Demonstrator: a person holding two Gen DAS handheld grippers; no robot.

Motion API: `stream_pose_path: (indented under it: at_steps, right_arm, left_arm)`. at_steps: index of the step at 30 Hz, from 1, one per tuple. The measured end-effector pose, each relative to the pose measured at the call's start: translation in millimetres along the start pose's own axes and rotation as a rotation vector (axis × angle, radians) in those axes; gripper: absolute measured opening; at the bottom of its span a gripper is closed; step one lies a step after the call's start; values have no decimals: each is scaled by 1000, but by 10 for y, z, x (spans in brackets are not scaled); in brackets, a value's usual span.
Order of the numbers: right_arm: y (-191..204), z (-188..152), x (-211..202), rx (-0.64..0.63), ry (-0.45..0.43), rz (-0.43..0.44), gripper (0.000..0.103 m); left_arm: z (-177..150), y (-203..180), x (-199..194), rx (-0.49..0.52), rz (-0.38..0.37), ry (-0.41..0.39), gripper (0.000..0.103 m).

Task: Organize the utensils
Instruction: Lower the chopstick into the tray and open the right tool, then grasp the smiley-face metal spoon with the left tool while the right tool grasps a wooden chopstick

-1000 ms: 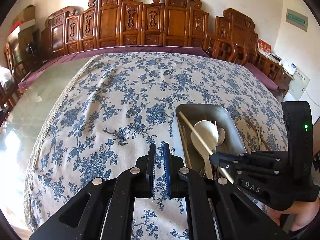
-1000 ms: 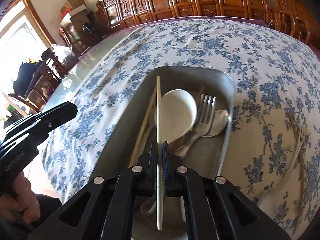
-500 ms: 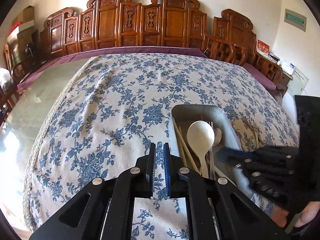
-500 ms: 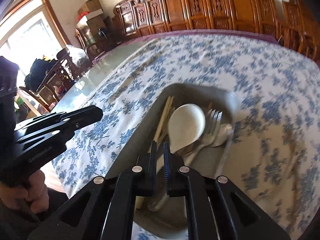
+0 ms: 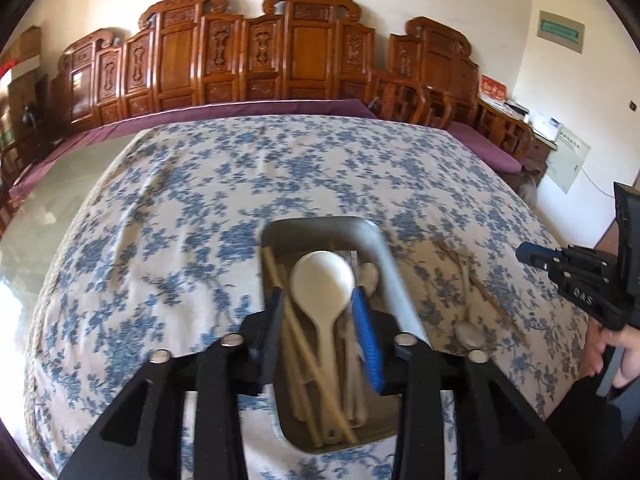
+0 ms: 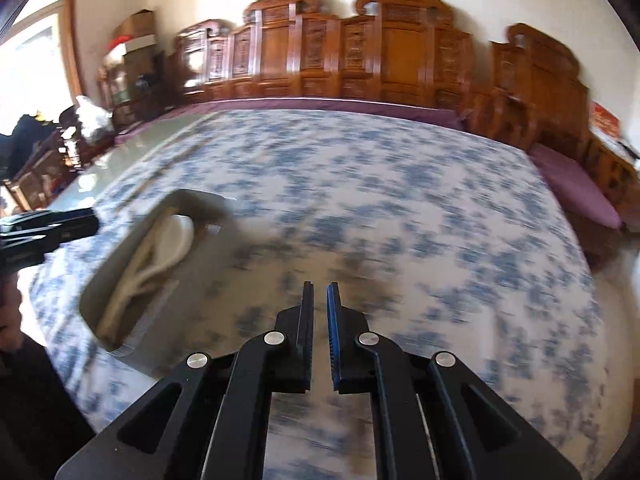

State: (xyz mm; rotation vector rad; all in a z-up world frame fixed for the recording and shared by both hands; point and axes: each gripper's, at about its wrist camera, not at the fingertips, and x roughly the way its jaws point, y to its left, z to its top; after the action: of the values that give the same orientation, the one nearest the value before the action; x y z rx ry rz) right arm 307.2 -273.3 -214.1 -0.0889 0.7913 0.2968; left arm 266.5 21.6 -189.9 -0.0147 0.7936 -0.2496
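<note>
A grey metal tray (image 5: 376, 240) sits on the blue-flowered tablecloth (image 5: 208, 200). In it lie a white ladle-like spoon (image 5: 322, 280), wooden chopsticks (image 5: 280, 276), a fork and a small metal spoon (image 5: 370, 276). My left gripper (image 5: 318, 300) hovers over the tray, jaws opening; the white spoon shows between the fingers, but the pads do not press on it. My right gripper (image 6: 320, 286) is off to the tray's right over bare cloth, shut with nothing in it. Its black tip (image 5: 528, 254) shows at the right edge. The right wrist view is blurred; the tray (image 6: 120, 280) appears at its left.
Right of the tray, thin brown sticks (image 5: 484, 296) and a pale spoon-like shape (image 5: 466, 328) lie on the cloth, too blurred to name. Carved wooden chairs (image 5: 256, 52) line the far side. The left strip of the table is bare glass (image 5: 60, 200). A hand (image 5: 616, 352) holds the right gripper.
The right gripper let go of the chopstick it held over the tray and swung away to the right. The left gripper slid right over the tray and its jaws spread apart.
</note>
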Motion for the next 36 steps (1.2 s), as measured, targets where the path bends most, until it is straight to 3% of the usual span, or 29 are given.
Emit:
stream_pose_path:
  at_steps: [5, 9, 15, 22, 29, 36]
  right_arm:
    - [-233, -195, 153, 59, 56, -4, 10]
    - [-160, -317, 304, 34, 118, 9, 19]
    - [-17, -401, 424, -36, 158, -5, 20]
    - [-222, -431, 370, 14, 146, -30, 20]
    - [-539, -437, 266, 106, 105, -45, 20]
    - [-756, -433, 210, 174, 75, -27, 20]
  left_arm:
    - [-11, -224, 45, 27, -24, 2, 40]
    - [-37, -352, 62, 46, -33, 7, 40]
    - [-88, -534, 97, 78, -42, 20, 40]
    - [-82, -803, 171, 107, -97, 62, 40]
    - [-42, -1203, 406, 199, -126, 138, 39]
    - [7, -1575, 881, 275, -160, 246, 28]
